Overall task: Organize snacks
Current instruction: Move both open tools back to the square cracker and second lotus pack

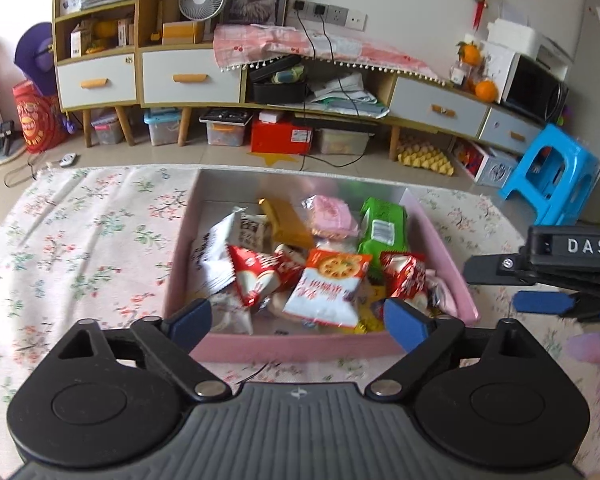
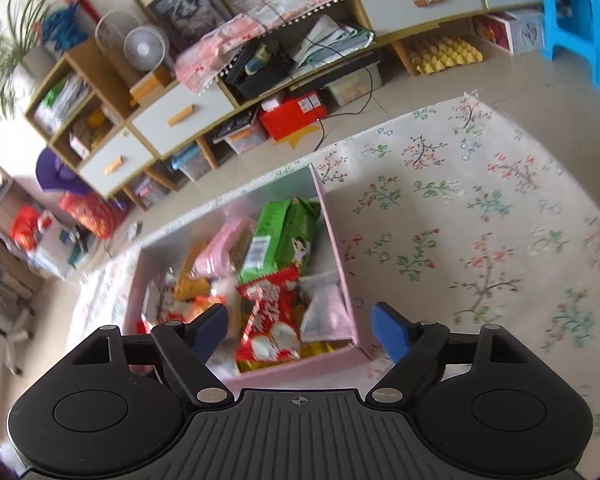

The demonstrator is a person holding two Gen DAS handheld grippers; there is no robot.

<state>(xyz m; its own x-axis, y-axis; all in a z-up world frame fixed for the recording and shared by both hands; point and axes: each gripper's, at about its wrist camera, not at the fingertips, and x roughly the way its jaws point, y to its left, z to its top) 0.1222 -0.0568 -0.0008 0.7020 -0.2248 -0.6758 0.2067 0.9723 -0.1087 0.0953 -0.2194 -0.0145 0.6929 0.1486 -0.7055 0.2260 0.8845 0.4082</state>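
Observation:
A pink open box (image 1: pixel 300 346) sits on a floral cloth and holds several snack packs. Among them are a green pack (image 1: pixel 382 228), a pink pack (image 1: pixel 334 216), a gold pack (image 1: pixel 286 220), an orange-and-white cracker pack (image 1: pixel 328 280) and red packs (image 1: pixel 404 276). My left gripper (image 1: pixel 298 316) hovers open over the box's near wall, nothing between its fingers. In the right wrist view the box (image 2: pixel 300 368) lies below with the green pack (image 2: pixel 280 236) and a red pack (image 2: pixel 272 320). My right gripper (image 2: pixel 300 320) is open over the box's near right corner, and also shows at the box's right side (image 1: pixel 512 286).
The floral cloth (image 1: pixel 80 240) spreads wide to the left and right (image 2: pixel 480 220) of the box. Beyond the table edge stand a low cabinet (image 1: pixel 188 76) with storage bins beneath and a blue stool (image 1: pixel 552 172). A pink sleeve (image 1: pixel 596 360) shows at the right.

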